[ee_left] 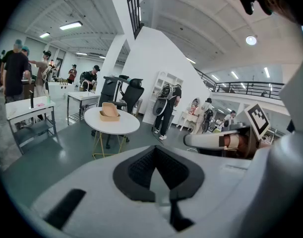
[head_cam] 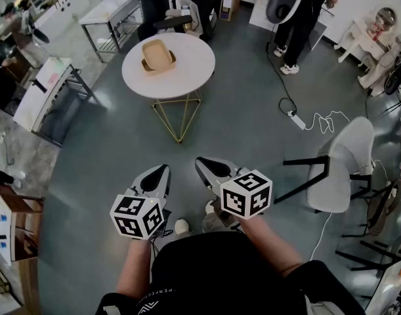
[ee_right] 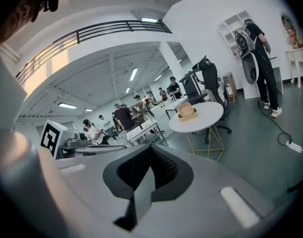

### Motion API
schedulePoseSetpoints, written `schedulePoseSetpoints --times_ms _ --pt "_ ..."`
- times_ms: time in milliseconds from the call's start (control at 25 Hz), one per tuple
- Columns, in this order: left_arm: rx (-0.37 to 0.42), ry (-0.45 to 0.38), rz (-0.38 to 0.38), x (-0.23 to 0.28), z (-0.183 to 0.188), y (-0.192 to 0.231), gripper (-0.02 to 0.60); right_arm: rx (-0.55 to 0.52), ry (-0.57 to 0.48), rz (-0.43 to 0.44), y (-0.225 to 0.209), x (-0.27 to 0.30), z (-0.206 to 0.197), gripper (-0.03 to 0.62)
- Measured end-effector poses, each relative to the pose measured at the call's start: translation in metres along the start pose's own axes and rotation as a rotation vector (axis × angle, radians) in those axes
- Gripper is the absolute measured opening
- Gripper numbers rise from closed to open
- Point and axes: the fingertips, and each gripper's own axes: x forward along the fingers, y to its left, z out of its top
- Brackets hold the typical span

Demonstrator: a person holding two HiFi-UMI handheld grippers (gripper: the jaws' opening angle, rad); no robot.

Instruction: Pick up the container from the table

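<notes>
Left gripper (head_cam: 161, 171) & right gripper (head_cam: 203, 165): jaws pressed together, nothing btwn them. Tan container (head_cam: 158, 56) sits on round table (head_cam: 187, 71), well ahead. Close in first, then spread one gripper's jaws & straddle a rim wall.

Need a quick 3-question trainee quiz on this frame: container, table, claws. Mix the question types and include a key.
1. True or false: the container sits on the round white table.
2. Pick one. The left claw is: A) shut on the container; B) shut with nothing in it; C) wide open.
3. Short answer: does the right claw touch the table?

Key
1. True. It sits on the tabletop, nearer the far edge as seen from the head view.
2. B. The jaws meet and nothing is between them.
3. No. It is also shut and empty, held well short of the table, with grey floor between.
</notes>
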Motion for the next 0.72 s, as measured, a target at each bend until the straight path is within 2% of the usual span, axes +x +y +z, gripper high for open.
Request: schedulePoseSetpoints --times_ms 360,720 --pt "-0.002 0.007 0.028 0.024 0.007 -0.006 -0.006 -0.004 0.012 0.006 -0.024 -0.005 0.012 -0.003" --pt "0.021 0.009 0.017 0.072 0.014 -0.024 -0.006 0.022 0.058 0.069 -0.064 -0.005 0.022 -0.002"
